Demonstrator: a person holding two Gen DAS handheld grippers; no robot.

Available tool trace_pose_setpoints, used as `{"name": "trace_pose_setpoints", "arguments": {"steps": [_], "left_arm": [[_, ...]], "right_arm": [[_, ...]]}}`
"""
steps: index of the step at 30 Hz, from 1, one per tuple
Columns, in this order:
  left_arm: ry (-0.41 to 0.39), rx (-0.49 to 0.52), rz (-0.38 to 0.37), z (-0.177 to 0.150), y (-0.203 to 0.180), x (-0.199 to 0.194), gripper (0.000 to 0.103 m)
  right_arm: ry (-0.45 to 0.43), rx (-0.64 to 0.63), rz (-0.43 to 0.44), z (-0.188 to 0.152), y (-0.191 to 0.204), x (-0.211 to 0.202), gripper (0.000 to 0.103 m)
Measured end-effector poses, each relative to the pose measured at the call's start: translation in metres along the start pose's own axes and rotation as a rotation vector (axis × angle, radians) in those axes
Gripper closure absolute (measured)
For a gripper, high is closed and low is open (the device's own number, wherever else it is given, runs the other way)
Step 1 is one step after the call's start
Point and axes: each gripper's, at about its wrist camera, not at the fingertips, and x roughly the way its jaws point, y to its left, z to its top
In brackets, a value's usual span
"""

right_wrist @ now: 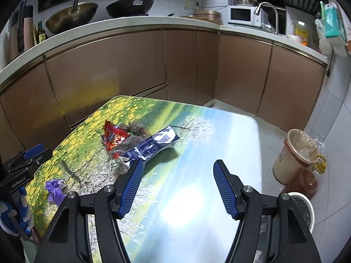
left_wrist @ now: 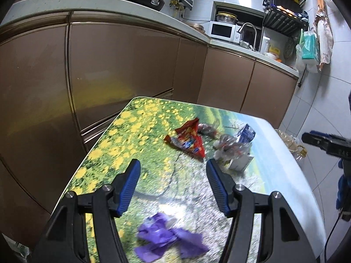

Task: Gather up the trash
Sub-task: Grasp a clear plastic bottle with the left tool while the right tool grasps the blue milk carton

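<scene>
Trash lies on a flower-printed table (left_wrist: 131, 135). A crumpled purple wrapper (left_wrist: 166, 239) lies near me, just below my open left gripper (left_wrist: 173, 164). Farther off are a red snack bag (left_wrist: 188, 140), clear crumpled plastic (left_wrist: 230, 144) and a blue-white carton (left_wrist: 246, 134). In the right wrist view my open, empty right gripper (right_wrist: 177, 164) hovers over the table (right_wrist: 208, 131), just right of the blue-white carton (right_wrist: 153, 145) and red bag (right_wrist: 114, 137). The purple wrapper (right_wrist: 54, 188) lies at the left. A lined bin (right_wrist: 296, 155) stands on the floor at the right.
Brown kitchen cabinets (right_wrist: 131, 65) curve behind the table, with pans (right_wrist: 131, 5), a microwave (right_wrist: 242, 15) and a sink tap on the counter. A white container (right_wrist: 303, 208) and an orange lid (right_wrist: 306, 183) sit on the floor by the bin.
</scene>
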Motion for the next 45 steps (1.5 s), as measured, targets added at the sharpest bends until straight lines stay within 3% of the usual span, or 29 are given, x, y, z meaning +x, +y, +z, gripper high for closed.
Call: {"name": "trace_pose_setpoints", "arguments": {"steps": [2,8,13,16,21,32,36,45], "left_arm": [[0.011,-0.019,-0.002,-0.008,0.009,-0.001,0.034],[0.079,-0.055,0.010,-0.030,0.027,0.005,0.034],[0.085,-0.029,0.005,-0.024,0.025,0.010,0.034],[0.086,0.009,-0.045,-0.010,0.014,0.018,0.034],[0.149,0.005,-0.206,0.016,-0.010,0.044,0.034],[0.273,-0.018,-0.342,0.048,-0.058,0.114,0.035],[0.311,-0.020,-0.351,0.049,-0.071,0.135,0.046],[0.401,-0.035,-0.328,0.037,-0.084,0.166,0.074]], "right_arm": [[0.007,-0.021,0.022,0.002,0.008,0.007,0.038],[0.042,-0.057,0.095,0.006,0.031,0.037,0.038],[0.083,-0.019,0.126,0.010,0.038,0.072,0.038],[0.108,0.037,0.154,0.015,0.036,0.095,0.038],[0.148,0.183,0.197,0.024,0.025,0.130,0.037],[0.219,0.400,0.235,0.023,-0.005,0.181,0.039],[0.225,0.438,0.309,0.018,-0.015,0.190,0.047],[0.207,0.391,0.368,0.006,-0.032,0.171,0.064]]}}
